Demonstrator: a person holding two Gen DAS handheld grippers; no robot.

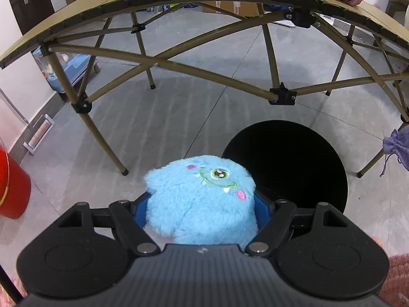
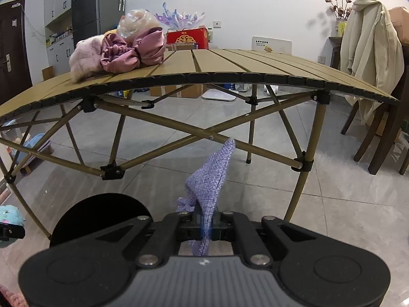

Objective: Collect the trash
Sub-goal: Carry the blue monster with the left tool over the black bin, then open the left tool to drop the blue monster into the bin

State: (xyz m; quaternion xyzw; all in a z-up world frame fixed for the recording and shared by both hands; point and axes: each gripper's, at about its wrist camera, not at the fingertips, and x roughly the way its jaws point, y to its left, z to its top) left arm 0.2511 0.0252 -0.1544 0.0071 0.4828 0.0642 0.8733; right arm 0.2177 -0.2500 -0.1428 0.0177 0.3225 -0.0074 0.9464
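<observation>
My left gripper (image 1: 202, 204) is shut on a fluffy blue plush toy (image 1: 202, 194) with one green eye, held above the floor just left of a round black bin (image 1: 288, 163). At the left edge of the right wrist view the same blue plush toy (image 2: 11, 217) shows. My right gripper (image 2: 205, 226) is shut on a purple woven pouch (image 2: 212, 176), whose free end sticks up ahead of the jaws. From this side the black bin (image 2: 99, 217) lies low and to the left. In the left wrist view the purple pouch (image 1: 397, 149) hangs at the right edge.
A tan slatted folding table (image 2: 230, 66) stands just ahead, its crossed legs (image 1: 158, 64) close behind the bin. Pink cloth bundles (image 2: 122, 51) and a red box (image 2: 186, 38) sit on it. A red bucket (image 1: 12, 189) stands far left; a chair with a cream jacket (image 2: 368, 58) is right.
</observation>
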